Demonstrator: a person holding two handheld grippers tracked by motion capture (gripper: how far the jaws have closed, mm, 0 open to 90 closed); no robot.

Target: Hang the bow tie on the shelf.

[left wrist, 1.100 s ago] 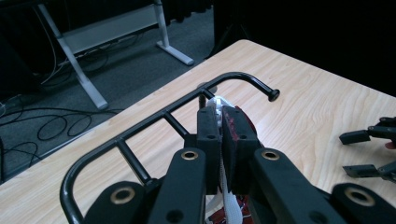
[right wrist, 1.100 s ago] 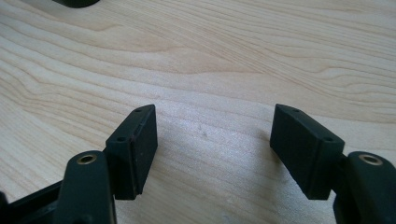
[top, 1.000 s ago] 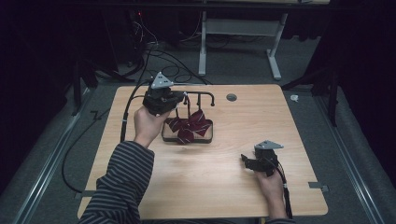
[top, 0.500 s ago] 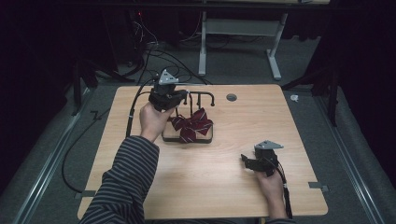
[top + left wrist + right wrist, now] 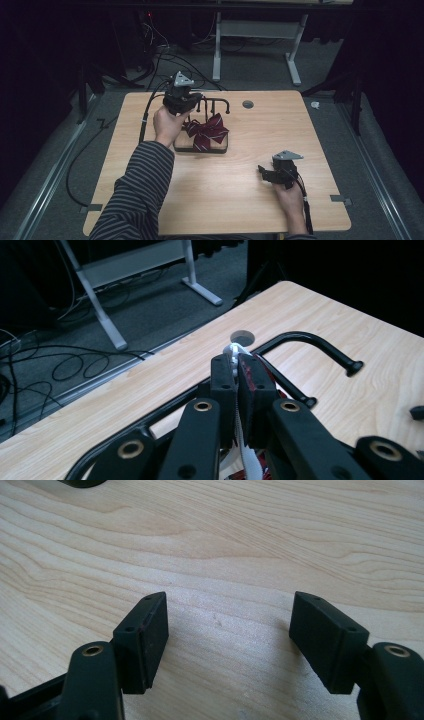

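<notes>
- High view: wooden table (image 5: 240,200) carries a black wire rack (image 5: 214,106) on a small board, with a dark red striped bow (image 5: 205,131) on it; left gripper (image 5: 181,98) sits up at the rack's left end, right gripper (image 5: 278,172) well apart near the table's front right.
- Left gripper view: jaws pinched together on a white strip (image 5: 235,352); rack hooks curve just beyond.
- Right gripper view: jaws wide apart, empty, bare tabletop between.
</notes>
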